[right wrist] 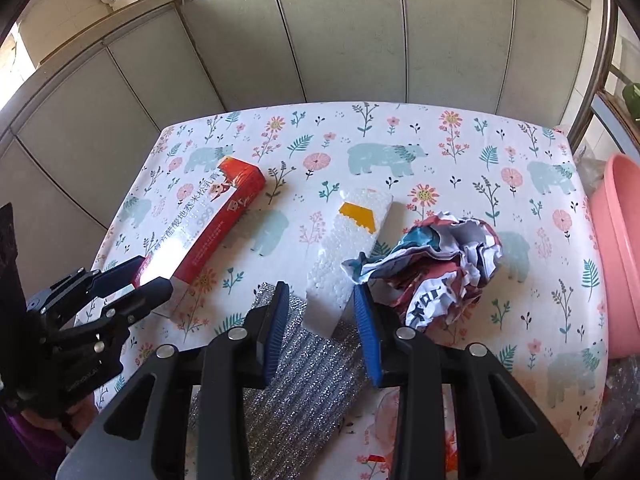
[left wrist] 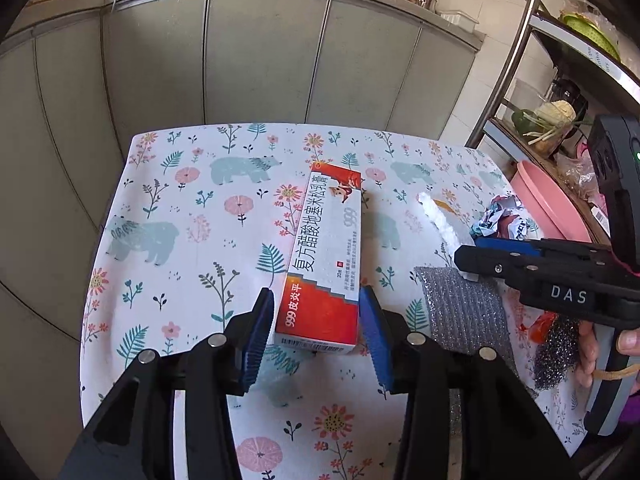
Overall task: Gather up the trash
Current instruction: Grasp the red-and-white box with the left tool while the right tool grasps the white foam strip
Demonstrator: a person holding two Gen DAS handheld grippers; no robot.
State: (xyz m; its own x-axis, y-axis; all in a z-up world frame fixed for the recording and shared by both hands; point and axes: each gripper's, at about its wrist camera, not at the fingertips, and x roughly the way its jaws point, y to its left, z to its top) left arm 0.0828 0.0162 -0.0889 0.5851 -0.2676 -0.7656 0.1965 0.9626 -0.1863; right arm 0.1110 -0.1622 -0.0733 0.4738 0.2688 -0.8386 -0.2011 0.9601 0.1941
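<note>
A red and white medicine box (left wrist: 325, 264) lies on the floral tablecloth (left wrist: 192, 208). My left gripper (left wrist: 317, 322) is open, its blue pads on either side of the box's near end; whether they touch it is unclear. The box also shows in the right wrist view (right wrist: 200, 236). My right gripper (right wrist: 320, 320) is open around the near end of a white foam block (right wrist: 348, 256). A crumpled paper ball (right wrist: 436, 264) lies just right of it. A silver glitter sheet (right wrist: 296, 380) lies under the right gripper.
A pink basin (right wrist: 620, 256) stands off the table's right edge. A metal shelf rack (left wrist: 520, 40) with vegetables is at the right. Grey cabinets (left wrist: 260, 52) run behind the table. A dark scouring pad (left wrist: 556, 352) lies near the right hand.
</note>
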